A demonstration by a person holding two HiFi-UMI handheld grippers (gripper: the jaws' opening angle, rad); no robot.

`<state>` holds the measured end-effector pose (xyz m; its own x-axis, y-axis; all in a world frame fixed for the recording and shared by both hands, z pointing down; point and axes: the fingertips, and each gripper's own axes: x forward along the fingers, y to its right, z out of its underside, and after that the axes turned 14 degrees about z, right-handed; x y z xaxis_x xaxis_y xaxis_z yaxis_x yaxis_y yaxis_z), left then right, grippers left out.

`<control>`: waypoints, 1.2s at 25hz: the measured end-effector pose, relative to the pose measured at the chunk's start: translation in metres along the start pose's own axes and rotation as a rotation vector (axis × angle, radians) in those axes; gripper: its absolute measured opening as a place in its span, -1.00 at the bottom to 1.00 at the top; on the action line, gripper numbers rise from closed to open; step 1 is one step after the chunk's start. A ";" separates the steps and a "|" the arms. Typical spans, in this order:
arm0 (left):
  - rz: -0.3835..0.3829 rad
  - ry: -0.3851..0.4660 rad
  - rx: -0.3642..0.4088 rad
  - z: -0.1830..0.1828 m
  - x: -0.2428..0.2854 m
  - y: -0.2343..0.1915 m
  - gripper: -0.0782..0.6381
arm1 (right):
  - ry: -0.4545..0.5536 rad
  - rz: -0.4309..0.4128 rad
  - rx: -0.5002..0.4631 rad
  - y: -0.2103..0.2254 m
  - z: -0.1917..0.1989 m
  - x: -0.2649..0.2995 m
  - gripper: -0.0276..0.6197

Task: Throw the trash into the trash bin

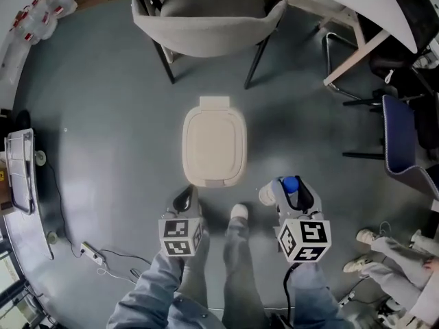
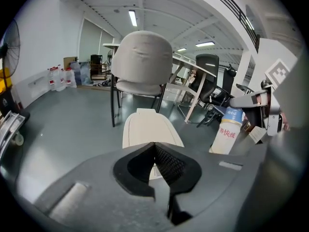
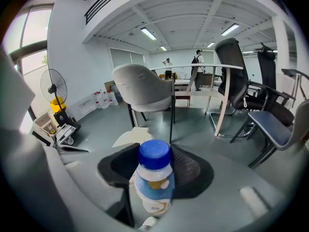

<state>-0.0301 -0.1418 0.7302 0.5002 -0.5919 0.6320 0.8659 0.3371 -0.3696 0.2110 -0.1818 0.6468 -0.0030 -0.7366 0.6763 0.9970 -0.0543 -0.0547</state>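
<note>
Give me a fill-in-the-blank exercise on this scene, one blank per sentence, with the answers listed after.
1. The right gripper is closed on a bottle whose cap is ___.
2. The lid of the trash bin is ___.
3. The left gripper has its jaws together with ___ between them.

Missing words: blue; closed; nothing
</note>
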 end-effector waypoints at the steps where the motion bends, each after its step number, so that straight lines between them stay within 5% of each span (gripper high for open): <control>1: 0.006 -0.007 0.002 0.004 0.004 0.000 -0.76 | -0.003 0.003 0.000 0.001 0.003 0.002 -0.30; 20: 0.120 -0.253 0.062 0.089 0.080 0.017 -0.76 | -0.068 0.030 0.020 0.030 0.040 0.012 -0.30; 30: 0.114 -0.286 0.056 0.098 0.091 0.016 -0.76 | -0.090 0.040 0.043 0.045 0.053 0.019 -0.30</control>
<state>0.0297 -0.1186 0.8491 0.5681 -0.3206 0.7579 0.7993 0.4341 -0.4155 0.2599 -0.1624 0.6963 0.0418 -0.6739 0.7376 0.9986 0.0039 -0.0530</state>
